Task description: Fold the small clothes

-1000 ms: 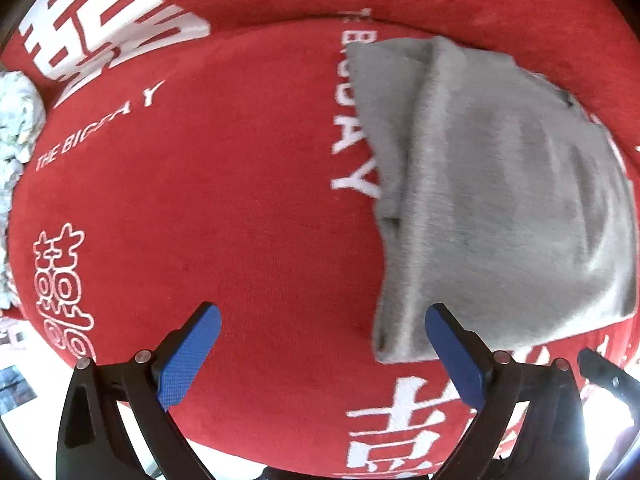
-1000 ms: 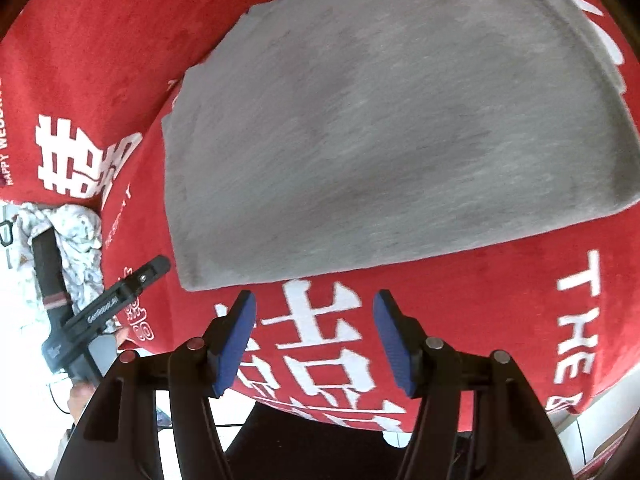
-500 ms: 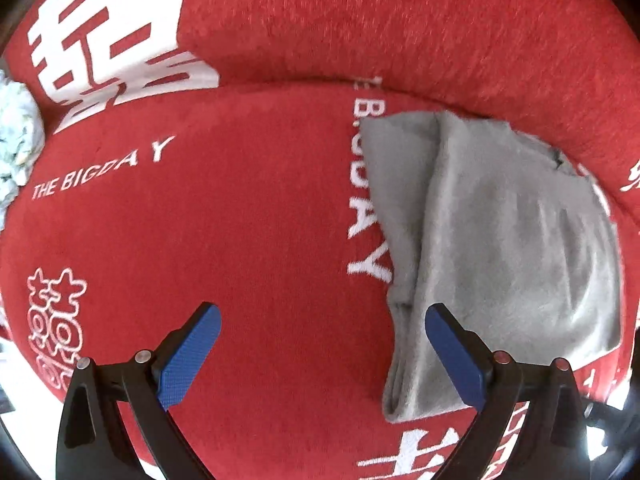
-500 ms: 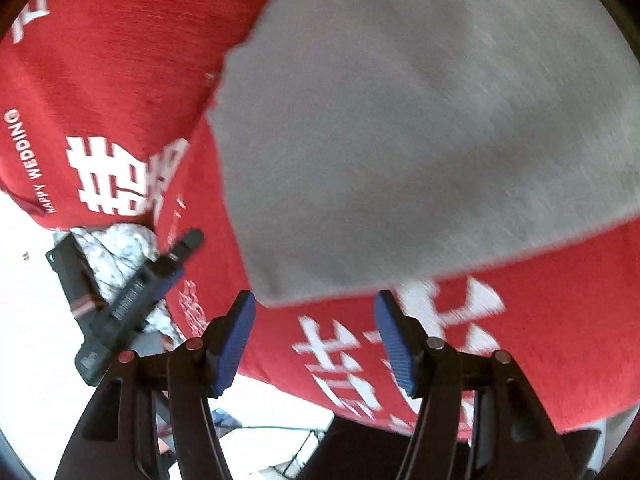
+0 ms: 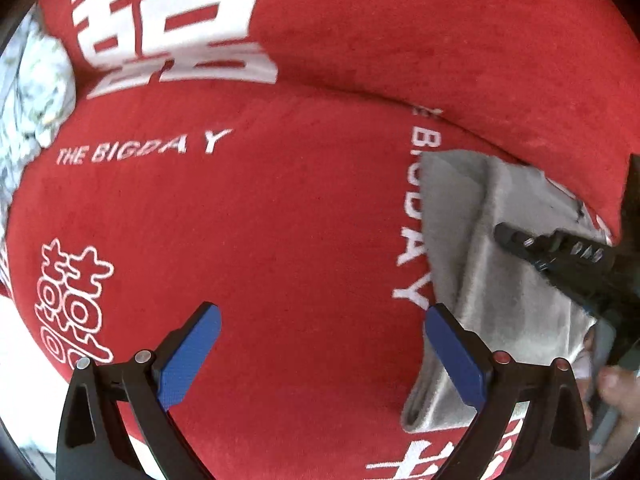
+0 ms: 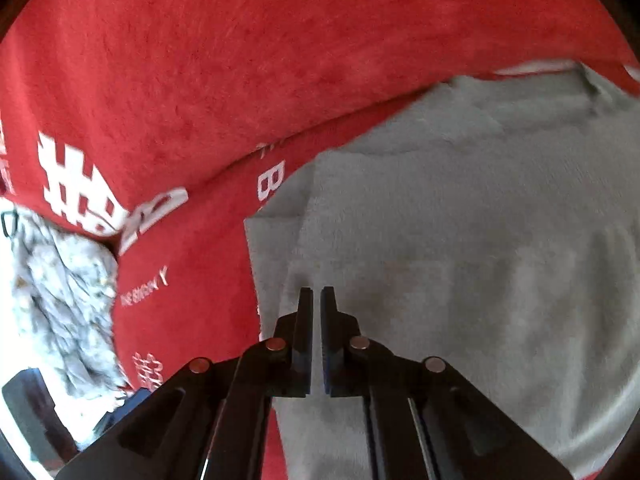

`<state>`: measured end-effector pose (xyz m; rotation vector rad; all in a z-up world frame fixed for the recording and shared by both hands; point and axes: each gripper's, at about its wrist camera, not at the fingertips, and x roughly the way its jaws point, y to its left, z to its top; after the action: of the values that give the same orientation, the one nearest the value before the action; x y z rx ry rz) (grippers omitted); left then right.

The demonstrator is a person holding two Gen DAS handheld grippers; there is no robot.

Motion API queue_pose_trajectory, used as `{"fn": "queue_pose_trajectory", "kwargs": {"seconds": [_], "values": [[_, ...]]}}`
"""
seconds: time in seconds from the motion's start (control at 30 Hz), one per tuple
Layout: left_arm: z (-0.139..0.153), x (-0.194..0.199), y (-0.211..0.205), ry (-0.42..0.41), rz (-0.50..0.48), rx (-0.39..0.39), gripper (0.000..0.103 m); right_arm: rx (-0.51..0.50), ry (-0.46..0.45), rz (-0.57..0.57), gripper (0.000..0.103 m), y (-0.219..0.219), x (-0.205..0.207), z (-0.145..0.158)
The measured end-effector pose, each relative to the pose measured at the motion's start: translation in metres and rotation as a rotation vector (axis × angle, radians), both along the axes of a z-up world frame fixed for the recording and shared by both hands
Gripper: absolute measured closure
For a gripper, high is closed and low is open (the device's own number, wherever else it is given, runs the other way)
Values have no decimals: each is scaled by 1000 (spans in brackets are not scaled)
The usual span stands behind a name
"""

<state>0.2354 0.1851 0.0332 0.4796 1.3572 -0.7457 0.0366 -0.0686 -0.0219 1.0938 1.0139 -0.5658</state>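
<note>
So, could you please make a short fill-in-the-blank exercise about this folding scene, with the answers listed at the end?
1. The folded garment lying on the cover is ___ in colour.
2. The cover under it is ___ with white lettering.
3. The jaws of the right hand-held gripper, over the garment, are ___.
4. The left hand-held gripper holds its blue pads wide ___, with nothing between them.

Missing words: grey; red; shut; open
</note>
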Motion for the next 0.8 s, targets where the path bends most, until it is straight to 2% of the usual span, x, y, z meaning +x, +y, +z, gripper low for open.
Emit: {"fn": "queue_pose_trajectory", "kwargs": {"seconds": [0.07,0.13,0.17,0.23,0.3,0.37,0.47,0.53,0.6,0.67,0.8], "values": [[-4,3,0,-14,-4,19,1,14,42,63,99,9,14,-14],[-6,4,1,-31,-20,20,1,-28,52,109,99,17,21,-11],[-5,3,1,-30,-25,10,1,-27,49,135,98,20,23,-9],[-5,3,-2,-24,-41,-1,1,35,5,184,98,28,23,-9],[-8,4,-5,-11,-52,15,1,41,5,234,98,39,23,-3],[-13,4,-8,18,-55,37,1,28,-2,236,98,47,13,8],[-21,3,-12,64,-53,58,1,71,-59,155,96,51,-19,24],[-25,1,-13,98,-49,55,1,109,-88,85,80,54,-44,29],[-27,-2,-16,111,-58,56,1,141,-103,2,39,61,-73,31],[-28,-6,-19,112,-70,55,1,186,-123,-71,31,71,-105,29],[-29,-11,-26,129,-77,46,1,291,-126,-178,31,92,-151,11]]}}
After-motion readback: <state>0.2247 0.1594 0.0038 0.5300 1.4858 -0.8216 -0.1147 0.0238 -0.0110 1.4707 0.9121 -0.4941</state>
